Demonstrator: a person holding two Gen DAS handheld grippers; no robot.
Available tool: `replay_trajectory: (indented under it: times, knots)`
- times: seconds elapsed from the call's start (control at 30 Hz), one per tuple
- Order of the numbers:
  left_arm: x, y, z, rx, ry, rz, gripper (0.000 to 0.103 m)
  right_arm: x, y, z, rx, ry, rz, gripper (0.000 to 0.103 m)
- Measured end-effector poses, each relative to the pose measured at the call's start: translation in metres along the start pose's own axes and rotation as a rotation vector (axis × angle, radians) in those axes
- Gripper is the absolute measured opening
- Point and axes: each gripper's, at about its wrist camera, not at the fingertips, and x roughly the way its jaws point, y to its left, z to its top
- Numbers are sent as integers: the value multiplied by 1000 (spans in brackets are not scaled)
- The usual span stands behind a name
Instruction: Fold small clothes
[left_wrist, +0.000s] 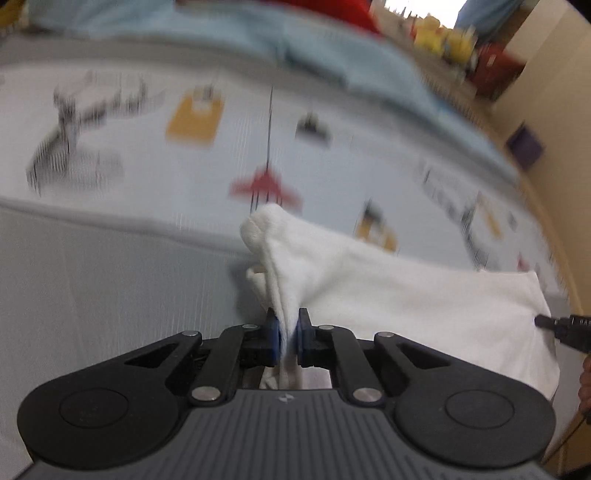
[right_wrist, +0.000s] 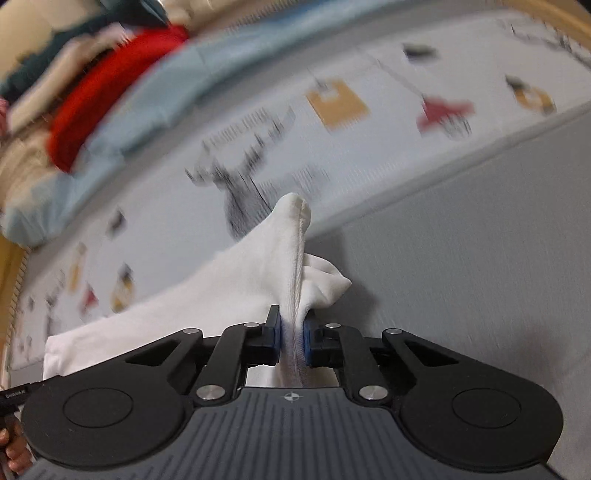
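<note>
A small white garment (left_wrist: 406, 291) is stretched in the air between my two grippers, above a bed. My left gripper (left_wrist: 288, 338) is shut on one bunched corner of it, and the cloth runs off to the right, where the tip of the other gripper (left_wrist: 561, 326) shows at its far corner. In the right wrist view my right gripper (right_wrist: 291, 339) is shut on the other bunched corner of the white garment (right_wrist: 207, 291), which runs off to the left. Both views are blurred by motion.
Below lies a pale bedsheet (left_wrist: 147, 155) printed with small pictures, with a plain grey band (right_wrist: 461, 258) beside it. A light blue cloth (left_wrist: 314, 51) and a pile of red and other clothes (right_wrist: 110, 85) lie at the far side. A yellow wall (left_wrist: 554, 110) stands at right.
</note>
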Motion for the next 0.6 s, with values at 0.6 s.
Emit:
replay_trajectory:
  times: [0.6]
  knots:
    - [13, -26, -58, 368, 231, 76, 8, 5, 6, -51, -302, 256, -250, 36]
